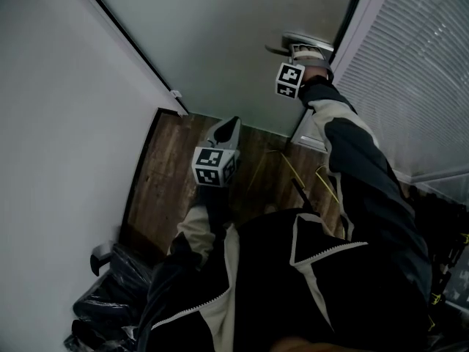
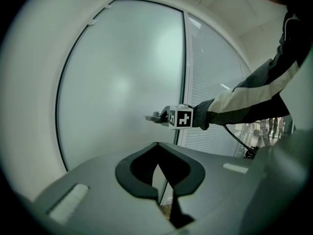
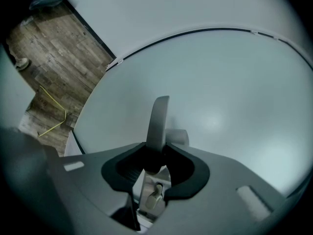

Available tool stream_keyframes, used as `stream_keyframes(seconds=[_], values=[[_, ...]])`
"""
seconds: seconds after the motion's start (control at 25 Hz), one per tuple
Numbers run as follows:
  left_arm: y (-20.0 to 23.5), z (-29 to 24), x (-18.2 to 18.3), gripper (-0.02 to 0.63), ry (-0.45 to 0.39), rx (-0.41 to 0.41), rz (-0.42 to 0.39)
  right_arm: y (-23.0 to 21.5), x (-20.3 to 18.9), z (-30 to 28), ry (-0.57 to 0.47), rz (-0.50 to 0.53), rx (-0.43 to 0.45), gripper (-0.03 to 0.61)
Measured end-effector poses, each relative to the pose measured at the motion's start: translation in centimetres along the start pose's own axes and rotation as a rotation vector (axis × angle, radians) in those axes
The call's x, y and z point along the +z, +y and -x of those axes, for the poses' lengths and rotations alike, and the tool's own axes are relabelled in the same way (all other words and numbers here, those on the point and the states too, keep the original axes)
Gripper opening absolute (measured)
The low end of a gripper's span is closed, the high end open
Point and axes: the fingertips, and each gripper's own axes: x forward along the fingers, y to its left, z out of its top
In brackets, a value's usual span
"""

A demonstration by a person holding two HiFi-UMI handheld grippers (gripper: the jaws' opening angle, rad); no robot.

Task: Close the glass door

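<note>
Closing progress: the glass door (image 1: pixel 220 35) stands with its free edge right against the blind-covered panel (image 1: pixel 418 72), only a thin dark line between them. It looks shut or all but shut, though I cannot tell whether it has latched.
What is left: by my judgement, at most a last nudge home, then letting go of the handle (image 3: pixel 159 121).
Door's place: straight ahead of the person, frosted, between the white wall (image 1: pixel 66 123) on the left and the blinds on the right, above the wooden floor (image 1: pixel 165 174).
Right sleeve (image 1: pixel 359 160): stretched out nearly straight, reaching forward to the door's handle side.
Left sleeve (image 1: pixel 196 229): bent and low, close to the body, its tool aimed at the middle of the door and well apart from the glass.
Handle: a grey lever near the door's right edge, rising between the right jaws.
Right hand-held gripper (image 1: pixel 302 56): clenched on the handle, one jaw pressed to either side of it.
Left hand-held gripper (image 1: pixel 226 129): jaws together, tips meeting, grasping nothing.
</note>
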Motion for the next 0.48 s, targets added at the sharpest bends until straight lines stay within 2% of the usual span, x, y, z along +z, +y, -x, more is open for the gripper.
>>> stream_keyframes(seconds=[0.24,0.32,0.4,0.44,0.48], values=[[0.5,0.4,-0.1,0.006,0.004,0.006,-0.005,0.0,0.1,-0.2,0.0,-0.013,0.005,0.118],[0.5,1.0,-0.5,0.006,0.007,0.013,0.003,0.8,0.2,0.1,-0.006,-0.036,0.037,0.156],[0.4,1.4,-0.5,0.006,0.011,0.015,0.008,1.2,0.2,0.9,-0.041,-0.142,0.079,0.209],[0.5,1.5,-0.3,0.006,0.009,0.015,0.009,1.2,0.2,1.7,-0.067,-0.225,0.095,0.24],[0.6,1.7,-0.2,0.006,0.005,0.016,0.01,1.0,0.3,2.7,-0.096,-0.32,0.103,0.241]])
